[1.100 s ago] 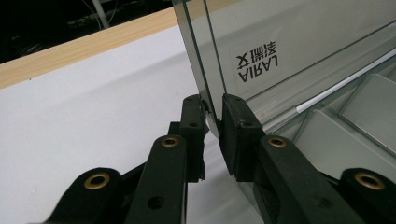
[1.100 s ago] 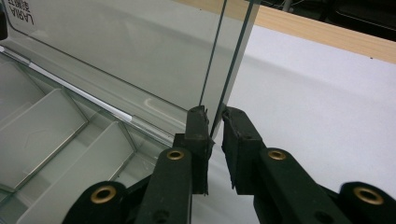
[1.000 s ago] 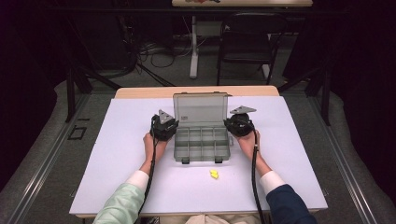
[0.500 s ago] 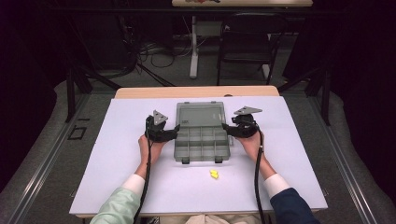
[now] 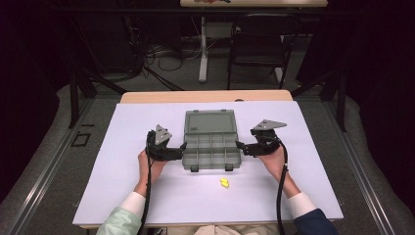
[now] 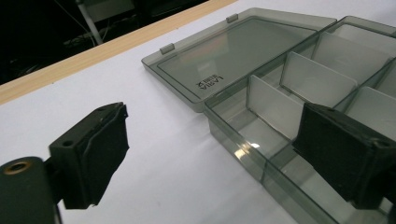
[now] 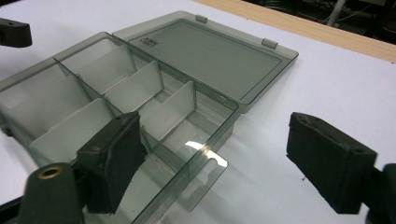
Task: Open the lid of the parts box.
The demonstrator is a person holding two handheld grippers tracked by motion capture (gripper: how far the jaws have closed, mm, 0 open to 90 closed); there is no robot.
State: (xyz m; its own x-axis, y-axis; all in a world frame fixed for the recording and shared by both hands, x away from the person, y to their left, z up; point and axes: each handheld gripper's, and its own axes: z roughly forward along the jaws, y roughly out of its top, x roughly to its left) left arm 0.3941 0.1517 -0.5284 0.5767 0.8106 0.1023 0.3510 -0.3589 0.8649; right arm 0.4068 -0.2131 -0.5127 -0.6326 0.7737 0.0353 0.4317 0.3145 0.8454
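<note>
While the compartment box (image 5: 212,148) lay open mid-tabletop, lid flat toward twelve o'clock, the left gripper (image 5: 176,149) sat at its nine o'clock side and the right gripper (image 5: 244,147) at three — both with fingers spread, holding nothing. Thin clear plastic probably handles light, stiff and slippery — best pinched by a side wall.

We see a white-topped table (image 5: 147,196) with a wooden far edge, grey floor (image 5: 39,166) around it, a black chair (image 5: 259,44) beyond, and cables (image 5: 156,54) in dim darkness.
</note>
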